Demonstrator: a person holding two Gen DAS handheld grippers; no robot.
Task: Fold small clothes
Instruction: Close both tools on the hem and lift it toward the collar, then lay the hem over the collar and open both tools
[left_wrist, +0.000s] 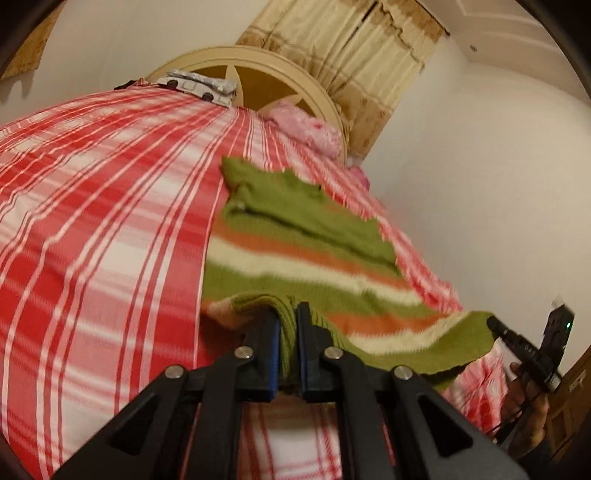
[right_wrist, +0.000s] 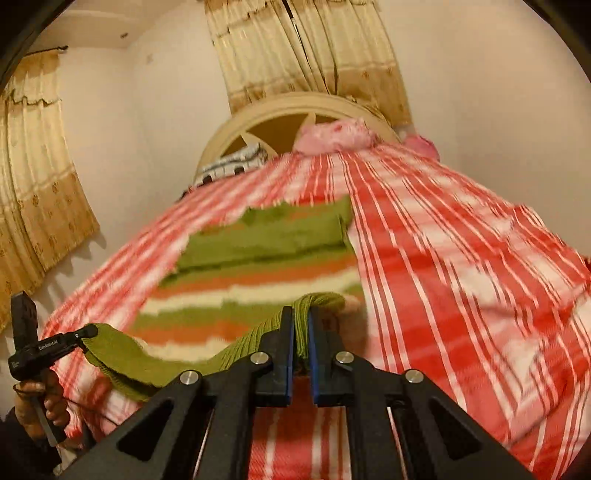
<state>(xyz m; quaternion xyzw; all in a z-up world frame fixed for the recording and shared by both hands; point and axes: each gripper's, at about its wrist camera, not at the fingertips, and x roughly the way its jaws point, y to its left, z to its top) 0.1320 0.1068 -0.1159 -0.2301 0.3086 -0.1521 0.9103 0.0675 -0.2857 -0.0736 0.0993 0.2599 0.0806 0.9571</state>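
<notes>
A small knit sweater (left_wrist: 295, 258), green with orange and cream stripes, lies on the red and white plaid bed cover (left_wrist: 92, 221). Its sleeves are folded across the upper body. My left gripper (left_wrist: 289, 314) is shut on the ribbed green hem at one near corner. My right gripper (right_wrist: 302, 317) is shut on the hem at the other near corner of the sweater (right_wrist: 258, 266). The hem hangs lifted between both grippers. The right gripper also shows in the left wrist view (left_wrist: 496, 326), and the left gripper in the right wrist view (right_wrist: 86, 332), each gripping the hem's far end.
The bed cover (right_wrist: 461, 277) fills both views. A pink bundle (left_wrist: 310, 129) and a grey patterned cloth (left_wrist: 199, 86) lie by the rounded cream headboard (left_wrist: 280, 74). Beige curtains (right_wrist: 306, 51) hang behind. White walls are close on both sides.
</notes>
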